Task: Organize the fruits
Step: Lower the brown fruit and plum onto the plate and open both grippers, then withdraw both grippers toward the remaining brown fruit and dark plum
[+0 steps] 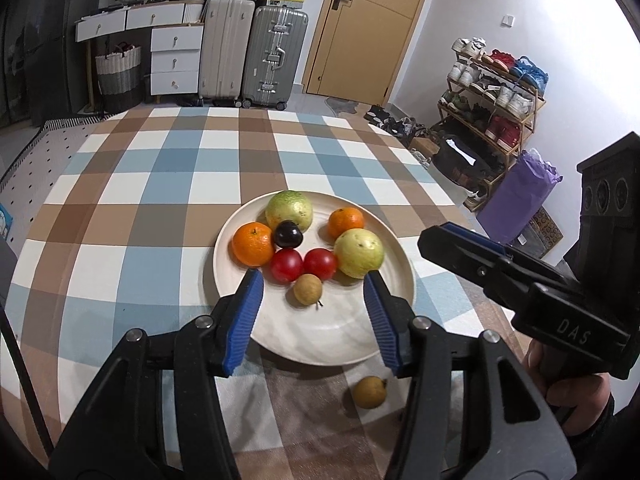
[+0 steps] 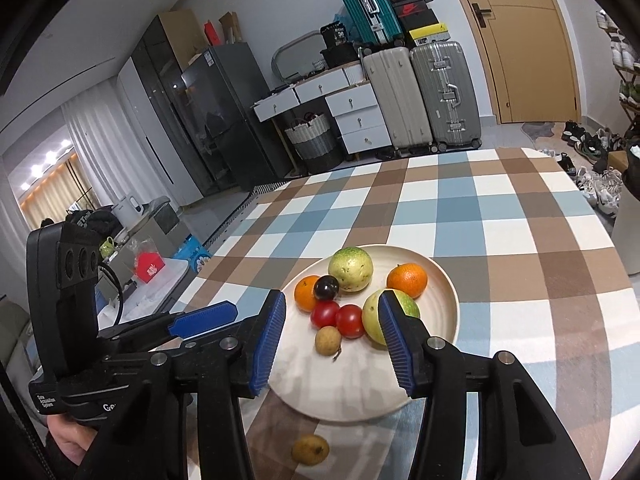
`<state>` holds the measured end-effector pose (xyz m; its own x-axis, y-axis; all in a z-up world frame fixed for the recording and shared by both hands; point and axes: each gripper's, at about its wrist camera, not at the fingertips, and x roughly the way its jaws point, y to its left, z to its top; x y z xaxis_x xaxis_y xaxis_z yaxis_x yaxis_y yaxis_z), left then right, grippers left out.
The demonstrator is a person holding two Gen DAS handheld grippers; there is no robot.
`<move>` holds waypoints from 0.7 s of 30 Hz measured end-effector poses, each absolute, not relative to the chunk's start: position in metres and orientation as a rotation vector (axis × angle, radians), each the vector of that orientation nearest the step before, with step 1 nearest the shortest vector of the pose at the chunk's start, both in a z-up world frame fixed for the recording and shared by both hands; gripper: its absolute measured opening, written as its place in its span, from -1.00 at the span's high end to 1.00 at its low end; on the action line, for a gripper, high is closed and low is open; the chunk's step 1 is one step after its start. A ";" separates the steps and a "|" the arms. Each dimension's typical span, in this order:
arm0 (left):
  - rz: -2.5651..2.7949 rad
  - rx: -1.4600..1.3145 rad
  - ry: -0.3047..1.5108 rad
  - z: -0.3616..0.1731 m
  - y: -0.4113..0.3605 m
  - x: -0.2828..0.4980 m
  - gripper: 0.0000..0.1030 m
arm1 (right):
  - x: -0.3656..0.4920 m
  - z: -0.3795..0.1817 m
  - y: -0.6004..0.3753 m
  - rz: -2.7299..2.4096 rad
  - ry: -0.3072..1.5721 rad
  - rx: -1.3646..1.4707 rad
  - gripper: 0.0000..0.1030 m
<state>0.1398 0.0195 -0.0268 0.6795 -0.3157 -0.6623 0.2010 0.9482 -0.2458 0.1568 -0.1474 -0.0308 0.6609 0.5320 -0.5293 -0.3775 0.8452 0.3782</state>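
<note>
A cream plate [image 1: 328, 336] [image 2: 352, 392] on the checked tablecloth holds two green guavas [image 1: 289, 210] [image 1: 359, 253], two oranges [image 1: 253, 244] [image 1: 346, 222], two red tomatoes [image 1: 286, 265] [image 1: 320, 264], a dark plum [image 1: 287, 234] and a small brown longan [image 1: 308, 289] [image 2: 328, 341]. A second longan [image 1: 369, 392] [image 2: 310, 449] lies on the cloth just in front of the plate. My left gripper [image 1: 314, 292] is open and empty above the plate's near half. My right gripper [image 2: 332, 316] is open and empty over the plate; it also shows in the left wrist view [image 1: 480, 256].
The table [image 1: 160, 184] stretches far beyond the plate. Suitcases [image 1: 276, 56], white drawers [image 1: 176, 56] and a woven basket [image 1: 119, 76] stand behind the table. A shoe rack [image 1: 492, 96] stands at the right wall.
</note>
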 end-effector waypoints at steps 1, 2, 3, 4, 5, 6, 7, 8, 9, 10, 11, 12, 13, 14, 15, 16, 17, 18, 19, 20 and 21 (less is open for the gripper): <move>-0.292 -0.155 0.767 -0.025 0.018 0.136 0.02 | 0.153 -0.030 -0.149 0.520 0.670 0.249 -0.01; -0.291 -0.151 0.762 -0.023 0.017 0.132 0.00 | 0.150 -0.029 -0.151 0.521 0.667 0.253 -0.03; -0.290 -0.148 0.757 -0.021 0.015 0.128 -0.03 | 0.146 -0.028 -0.153 0.521 0.661 0.256 -0.05; -0.289 -0.145 0.752 -0.019 0.014 0.125 -0.08 | 0.142 -0.027 -0.155 0.521 0.657 0.258 -0.09; -0.287 -0.143 0.746 -0.017 0.013 0.121 -0.10 | 0.137 -0.026 -0.157 0.522 0.651 0.260 -0.14; -0.286 -0.140 0.737 -0.015 0.011 0.116 -0.14 | 0.133 -0.026 -0.159 0.522 0.647 0.261 -0.16; -0.285 -0.137 0.731 -0.014 0.010 0.112 -0.17 | 0.128 -0.025 -0.161 0.523 0.642 0.261 -0.20; -0.284 -0.133 0.726 -0.013 0.009 0.108 -0.19 | 0.124 -0.025 -0.162 0.524 0.637 0.261 -0.23; -0.282 -0.128 0.720 -0.011 0.008 0.103 -0.22 | 0.121 -0.025 -0.163 0.525 0.634 0.260 -0.24; -0.278 -0.125 0.718 -0.011 0.007 0.099 -0.25 | 0.116 -0.025 -0.165 0.525 0.630 0.259 -0.27; -0.274 -0.122 0.715 -0.010 0.007 0.093 -0.27 | 0.111 -0.025 -0.167 0.522 0.628 0.259 -0.32; -0.271 -0.119 0.714 -0.011 0.006 0.090 -0.33 | 0.107 -0.025 -0.168 0.518 0.624 0.259 -0.34; -0.263 -0.115 0.713 -0.011 0.006 0.085 -0.41 | 0.102 -0.025 -0.171 0.516 0.619 0.261 -0.37; -0.258 -0.114 0.711 -0.011 0.006 0.082 -0.44 | 0.097 -0.025 -0.173 0.515 0.616 0.262 -0.38; -0.253 -0.113 0.708 -0.011 0.005 0.077 -0.49 | 0.093 -0.025 -0.175 0.513 0.612 0.262 -0.39; -0.249 -0.113 0.706 -0.012 0.005 0.072 -0.53 | 0.089 -0.025 -0.177 0.511 0.608 0.261 -0.43; -0.246 -0.111 0.704 -0.012 0.004 0.067 -0.54 | 0.084 -0.025 -0.179 0.506 0.602 0.259 -0.50; -0.244 -0.109 0.703 -0.013 0.004 0.064 -0.54 | 0.077 -0.026 -0.182 0.501 0.597 0.257 -0.53; -0.243 -0.105 0.702 -0.014 0.003 0.061 -0.55 | 0.074 -0.026 -0.183 0.499 0.594 0.256 -0.57; -0.239 -0.099 0.701 -0.014 0.002 0.055 -0.56 | 0.070 -0.027 -0.185 0.498 0.592 0.255 -0.57; -0.236 -0.094 0.701 -0.015 0.001 0.053 -0.57 | 0.066 -0.028 -0.187 0.496 0.591 0.253 -0.57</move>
<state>0.0528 0.0007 -0.0153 0.7391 -0.2463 -0.6269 0.1835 0.9692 -0.1645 0.0659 -0.1869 -0.0277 0.7184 0.5141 -0.4686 -0.3728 0.8533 0.3646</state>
